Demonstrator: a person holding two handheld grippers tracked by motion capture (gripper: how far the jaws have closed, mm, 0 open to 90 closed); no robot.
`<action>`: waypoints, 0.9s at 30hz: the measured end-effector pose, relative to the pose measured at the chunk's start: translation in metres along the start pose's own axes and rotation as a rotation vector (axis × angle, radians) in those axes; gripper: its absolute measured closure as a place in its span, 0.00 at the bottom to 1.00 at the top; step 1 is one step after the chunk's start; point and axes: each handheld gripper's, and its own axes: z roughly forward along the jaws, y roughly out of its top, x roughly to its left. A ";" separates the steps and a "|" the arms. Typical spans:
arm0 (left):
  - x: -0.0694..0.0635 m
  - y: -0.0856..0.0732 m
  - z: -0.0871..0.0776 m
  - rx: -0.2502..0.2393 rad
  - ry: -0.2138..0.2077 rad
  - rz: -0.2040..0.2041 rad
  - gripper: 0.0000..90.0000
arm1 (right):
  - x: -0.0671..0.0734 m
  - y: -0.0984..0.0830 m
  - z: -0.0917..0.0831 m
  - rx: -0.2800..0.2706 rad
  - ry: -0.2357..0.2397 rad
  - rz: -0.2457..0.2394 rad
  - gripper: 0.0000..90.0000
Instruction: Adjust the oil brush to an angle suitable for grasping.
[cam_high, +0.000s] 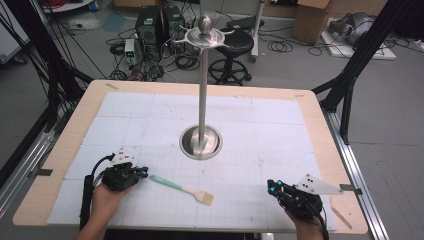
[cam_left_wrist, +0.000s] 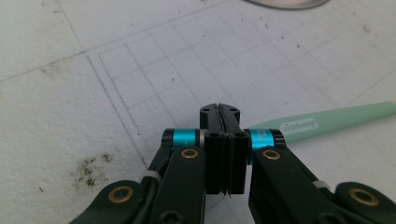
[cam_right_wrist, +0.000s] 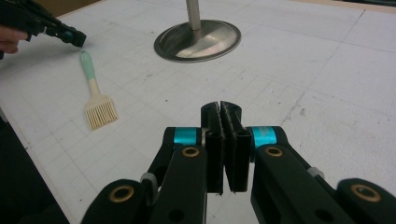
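Nearest us in the left gripper view, our left gripper (cam_left_wrist: 219, 108) has its two black ribbed jaws pressed flat together with nothing between them, teal bands and brass rivets on the links behind. Just to the right of those jaws lies the mint-green plastic handle of a small pastry brush (cam_left_wrist: 327, 122); a raised oval label on it is too blurred to read. The handle's narrow end sits right beside the jaw tips, and we cannot tell whether it touches them.

In the right gripper view, our right gripper (cam_right_wrist: 221, 106) is likewise closed on nothing, its jaws meeting face to face. Ahead and to the left of these jaws we see what the left gripper view leaves out: the brush's cream neck and flat, pale-tan bristle head, fanned into fine teeth.

From the high view, the brush (cam_high: 182, 189) lies flat between the two grippers, its long axis slanting across the table, handle end toward the left gripper (cam_high: 143, 172) and bristles toward the right gripper (cam_high: 270, 187), which is well apart from it.

Under everything is a white gridded mat (cam_high: 280, 125), scuffed and speckled, on a pale wooden table (cam_high: 320, 120). Farther ahead of both jaws stands a polished steel stand (cam_high: 201, 95): a round dished base, a slim upright pole, hooked arms and a ball on top.
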 end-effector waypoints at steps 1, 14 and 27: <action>-0.002 -0.001 0.001 -0.003 0.005 0.021 0.98 | 0.000 0.000 0.000 -0.003 0.000 0.004 0.98; -0.024 -0.002 0.002 0.007 -0.127 0.117 0.99 | 0.000 0.000 0.001 0.000 0.002 -0.002 0.98; -0.007 0.004 0.014 -0.050 -0.072 0.050 0.99 | 0.000 0.000 0.000 0.001 0.003 0.002 0.98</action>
